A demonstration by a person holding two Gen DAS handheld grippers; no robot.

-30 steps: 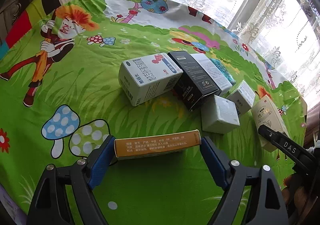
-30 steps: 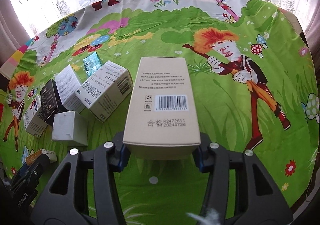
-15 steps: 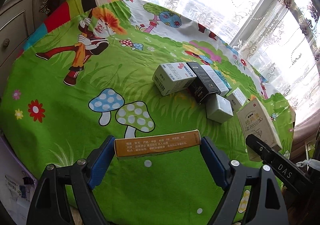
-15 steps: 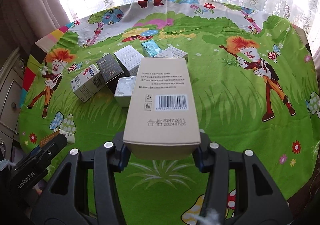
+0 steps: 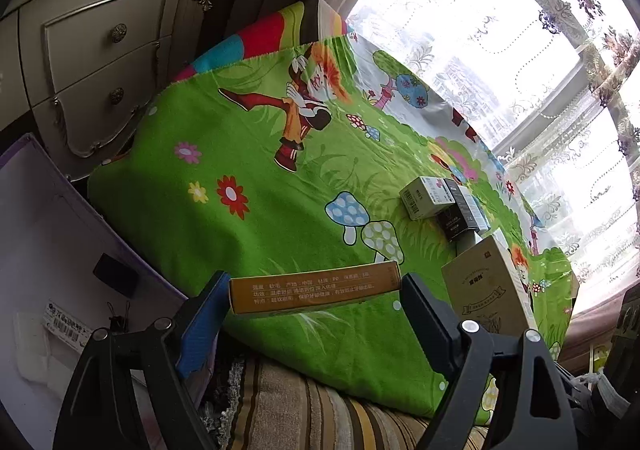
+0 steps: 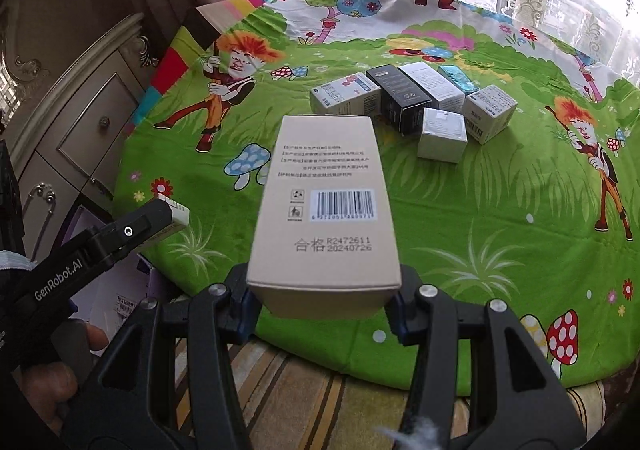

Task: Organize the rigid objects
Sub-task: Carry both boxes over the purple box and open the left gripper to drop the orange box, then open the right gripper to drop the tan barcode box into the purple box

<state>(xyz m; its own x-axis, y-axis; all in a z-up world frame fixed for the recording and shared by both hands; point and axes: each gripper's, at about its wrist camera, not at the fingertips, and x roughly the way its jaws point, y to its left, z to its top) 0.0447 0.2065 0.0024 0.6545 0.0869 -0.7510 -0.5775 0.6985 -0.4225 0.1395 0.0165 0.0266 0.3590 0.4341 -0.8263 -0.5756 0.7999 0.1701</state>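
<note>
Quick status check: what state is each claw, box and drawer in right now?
Left claw: shut on orange box, held off the table.
Right claw: shut on tan box, lifted.
Six small boxes: clustered on green tablecloth, closed.
Dresser drawers: closed.

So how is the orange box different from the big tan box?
The orange box is thin and flat; the tan box is much thicker. The orange box sits sideways across the left gripper; the tan box points forward from the right gripper. Both are cardboard, clamped and held off the table.
</note>
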